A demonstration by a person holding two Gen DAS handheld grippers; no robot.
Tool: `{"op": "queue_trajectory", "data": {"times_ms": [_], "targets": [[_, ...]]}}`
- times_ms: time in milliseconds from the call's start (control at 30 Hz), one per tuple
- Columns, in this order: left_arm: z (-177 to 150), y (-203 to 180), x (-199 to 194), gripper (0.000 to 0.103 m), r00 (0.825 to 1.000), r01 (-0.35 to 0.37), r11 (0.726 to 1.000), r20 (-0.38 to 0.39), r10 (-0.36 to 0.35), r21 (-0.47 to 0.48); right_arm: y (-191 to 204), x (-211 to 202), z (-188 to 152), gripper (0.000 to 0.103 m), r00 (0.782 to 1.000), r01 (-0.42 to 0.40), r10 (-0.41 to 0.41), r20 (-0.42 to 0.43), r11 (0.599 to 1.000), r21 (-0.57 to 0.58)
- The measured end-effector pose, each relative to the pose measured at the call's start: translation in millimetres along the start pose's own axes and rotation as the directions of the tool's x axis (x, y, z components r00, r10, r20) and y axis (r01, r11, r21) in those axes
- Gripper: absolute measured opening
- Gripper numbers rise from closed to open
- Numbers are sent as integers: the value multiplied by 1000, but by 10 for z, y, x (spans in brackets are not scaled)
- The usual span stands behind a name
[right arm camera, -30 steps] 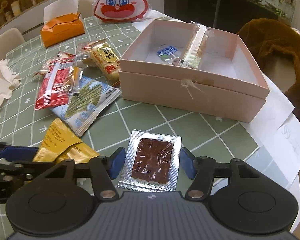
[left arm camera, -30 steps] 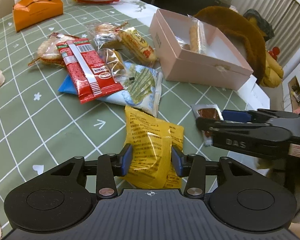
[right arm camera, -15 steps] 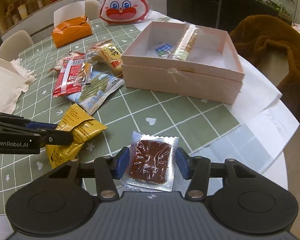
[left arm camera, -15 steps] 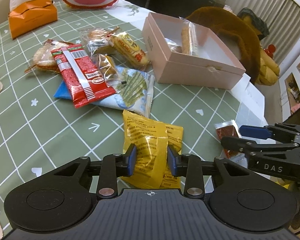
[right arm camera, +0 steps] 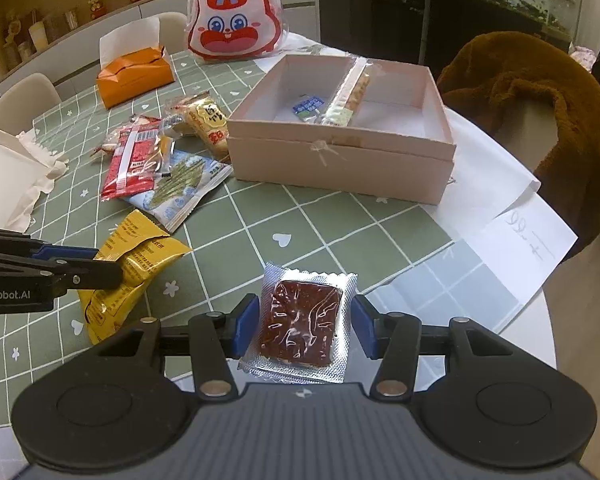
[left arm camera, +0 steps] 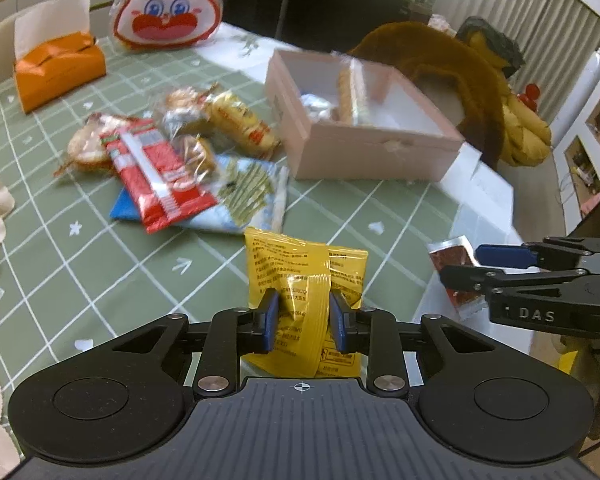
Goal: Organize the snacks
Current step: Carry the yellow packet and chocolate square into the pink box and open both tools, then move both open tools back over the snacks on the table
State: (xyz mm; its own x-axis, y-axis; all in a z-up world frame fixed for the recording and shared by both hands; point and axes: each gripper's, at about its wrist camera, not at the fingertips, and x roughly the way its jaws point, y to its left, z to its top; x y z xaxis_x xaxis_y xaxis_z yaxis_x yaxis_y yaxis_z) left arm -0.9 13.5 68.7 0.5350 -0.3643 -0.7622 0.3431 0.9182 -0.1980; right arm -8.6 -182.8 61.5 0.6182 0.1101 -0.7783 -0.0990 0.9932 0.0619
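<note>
In the left wrist view my left gripper (left arm camera: 302, 316) is shut on a crumpled yellow snack packet (left arm camera: 300, 264), held just above the green checked tablecloth (left arm camera: 100, 264). My right gripper (right arm camera: 305, 326) is shut on a silver packet with a dark brown slab (right arm camera: 300, 320), lifted near the table's front edge. The open pink box (right arm camera: 340, 160) stands beyond both, holding a long clear-wrapped bar (right arm camera: 350, 94) and a small blue packet (right arm camera: 308, 104). Left of the box lie a red packet (right arm camera: 130, 160), a blue-white packet (right arm camera: 180, 192) and several smaller wrapped cakes.
An orange tissue box (right arm camera: 134, 74) and a rabbit-faced bag (right arm camera: 234, 24) stand at the far side. White papers (right arm camera: 512, 224) hang over the right table edge. A brown furry coat (right arm camera: 540, 92) drapes a chair on the right. White cloth (right arm camera: 16, 176) lies left.
My left gripper's jaws closed on the yellow packet and raised it a little. My right gripper drew back from the pink box toward the table edge with the silver packet in it.
</note>
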Motion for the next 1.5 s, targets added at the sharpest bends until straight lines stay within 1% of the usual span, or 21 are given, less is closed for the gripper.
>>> {"op": "queue_trajectory", "data": {"times_ms": [67,167,233,300,333,433,500,567,667,733,767,867,933,1000,1100,1167,1233,1333,1367,1400,1500], "targets": [[75,-39,-109,31,999,16,1000,36,-16,7,-29,-73,37,49,1000,-2,2,22,1000,8],[418,-99,-396,31,989,64,998,132,-66,23,-105,-294,223,48,996,-17,16,90,1000,12],[782,-151,-650,31,971,79,995,219,-91,63,-167,-531,482,48,985,-28,27,170,1000,3],[1169,-220,-866,31,949,75,991,297,-106,113,-228,-802,838,48,963,-10,15,267,1000,-20],[1362,-242,-916,31,941,82,988,317,-120,131,-258,-914,1011,48,952,2,7,307,1000,-27],[1859,-245,-743,31,930,156,979,313,-191,134,-366,-1098,1507,48,926,10,0,378,1000,-26],[2086,-223,-401,31,937,196,975,275,-217,103,-432,-1043,1758,48,917,26,-15,398,999,-21],[2172,-196,-11,31,941,246,967,226,-253,62,-521,-854,1932,48,928,35,-35,370,999,8],[2144,-150,662,32,941,310,950,152,-303,-28,-660,-468,2029,48,955,34,-54,291,997,74],[2074,-107,1138,31,955,296,952,42,-294,-76,-784,-202,2028,48,971,25,-56,233,991,131],[2019,-72,1291,31,959,283,955,13,-283,-91,-858,-39,2021,50,978,14,-47,201,986,165],[1939,130,1362,31,951,309,939,50,-305,-150,-1015,382,1937,58,995,-43,17,101,964,263],[1943,322,1282,32,945,327,926,80,-317,-187,-1084,560,1848,59,997,-62,41,73,946,317],[1996,475,1185,32,955,294,939,105,-279,-179,-1100,675,1744,60,997,-62,44,61,940,336],[1968,695,1041,32,980,163,970,144,-138,-179,-1095,785,1678,62,998,-40,25,49,941,337],[1934,867,1039,32,989,84,972,139,-54,-218,-1064,824,1654,66,999,-30,16,47,948,316],[1863,984,1101,32,995,13,964,96,13,-264,-996,836,1626,66,999,-11,-1,41,959,284],[1823,921,1214,33,998,-9,972,54,22,-234,-786,714,1503,66,996,6,-23,81,980,196],[1810,868,1237,39,998,-25,976,53,37,-215,-705,650,1456,66,995,9,-25,100,986,165],[1814,809,1272,41,997,-48,982,51,58,-185,-607,580,1374,66,993,11,-26,118,992,127],[1795,736,1339,41,993,-108,987,25,111,-121,-343,413,1122,66,990,-22,16,139,999,40]]}}
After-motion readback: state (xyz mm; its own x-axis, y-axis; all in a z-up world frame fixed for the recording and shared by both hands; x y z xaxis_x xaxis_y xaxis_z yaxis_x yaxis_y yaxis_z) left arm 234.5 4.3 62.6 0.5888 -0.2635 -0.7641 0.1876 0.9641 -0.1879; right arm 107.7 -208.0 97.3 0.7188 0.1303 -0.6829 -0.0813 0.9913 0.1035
